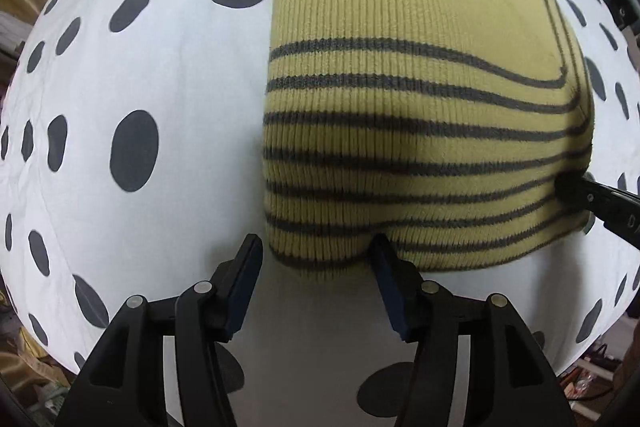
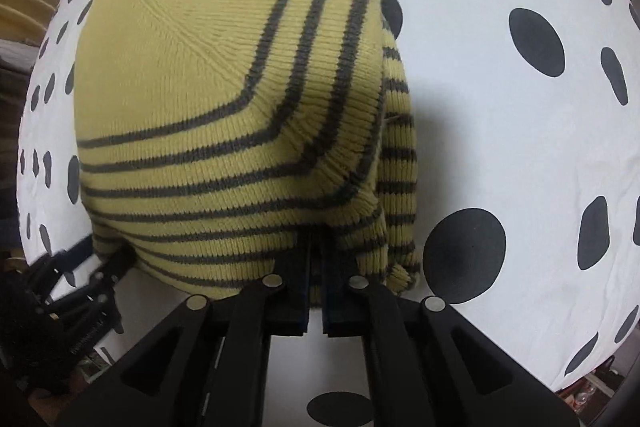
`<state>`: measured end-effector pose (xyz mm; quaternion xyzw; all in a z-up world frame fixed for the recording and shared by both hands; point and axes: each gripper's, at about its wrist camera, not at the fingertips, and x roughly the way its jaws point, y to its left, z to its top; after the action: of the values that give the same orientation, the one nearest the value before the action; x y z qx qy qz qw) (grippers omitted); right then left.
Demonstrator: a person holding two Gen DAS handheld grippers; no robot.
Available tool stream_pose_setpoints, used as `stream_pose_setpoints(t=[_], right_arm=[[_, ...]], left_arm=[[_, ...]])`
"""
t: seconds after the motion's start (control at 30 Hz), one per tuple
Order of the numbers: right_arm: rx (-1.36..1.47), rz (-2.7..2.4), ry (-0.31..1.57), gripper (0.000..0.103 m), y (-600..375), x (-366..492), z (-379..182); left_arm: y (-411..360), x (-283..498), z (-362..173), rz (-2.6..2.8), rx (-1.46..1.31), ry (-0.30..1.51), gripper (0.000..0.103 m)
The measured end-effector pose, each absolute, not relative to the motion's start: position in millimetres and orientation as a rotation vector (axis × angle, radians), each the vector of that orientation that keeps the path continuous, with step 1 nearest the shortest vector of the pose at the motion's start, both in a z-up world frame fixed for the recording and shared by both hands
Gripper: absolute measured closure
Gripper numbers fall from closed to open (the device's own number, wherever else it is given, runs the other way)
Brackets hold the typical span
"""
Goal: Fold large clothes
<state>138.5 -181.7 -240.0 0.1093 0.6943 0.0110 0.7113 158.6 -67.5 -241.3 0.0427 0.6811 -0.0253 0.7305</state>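
A yellow sweater with dark stripes lies folded on a white sheet with dark spots. In the left wrist view it sits from the middle up to 12 o'clock. The left gripper is at 6 o'clock, its jaws apart around the sweater's near edge, not squeezing it. The right gripper has its jaws clamped tight on the sweater's near edge, at 6 o'clock in its own view.
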Motion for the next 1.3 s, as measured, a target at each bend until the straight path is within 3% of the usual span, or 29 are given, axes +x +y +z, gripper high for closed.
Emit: stream_pose_setpoints(t=[0.1, 0.27, 0.6, 0.73, 0.83, 1.03, 1.3], right_arm=[[0.170, 0.009, 1.485, 0.096, -173, 140, -212], [0.065, -0.005, 1.388, 0.096, -163, 135, -183], [0.101, -0.015, 1.333, 0.095, -154, 98, -126], [0.091, -0.049, 1.327, 0.070, -142, 87, -114], [0.078, -0.058, 1.309, 0.067, -133, 80, -106], [0.073, -0.066, 1.285, 0.054, -124, 70, -97], [0.063, -0.065, 1.287, 0.053, -119, 68, -96]], left_arm=[[-68, 156, -220, -0.061, 0.057, 1.460, 0.051], [-68, 157, -185, -0.069, 0.025, 1.391, 0.053], [-83, 140, -116, -0.071, -0.045, 1.329, 0.051], [-77, 127, -105, -0.049, -0.068, 1.335, 0.051], [-77, 118, -102, -0.051, -0.067, 1.342, 0.049], [-78, 114, -89, -0.088, -0.036, 1.313, 0.036], [-70, 116, -83, -0.052, -0.038, 1.297, 0.033]])
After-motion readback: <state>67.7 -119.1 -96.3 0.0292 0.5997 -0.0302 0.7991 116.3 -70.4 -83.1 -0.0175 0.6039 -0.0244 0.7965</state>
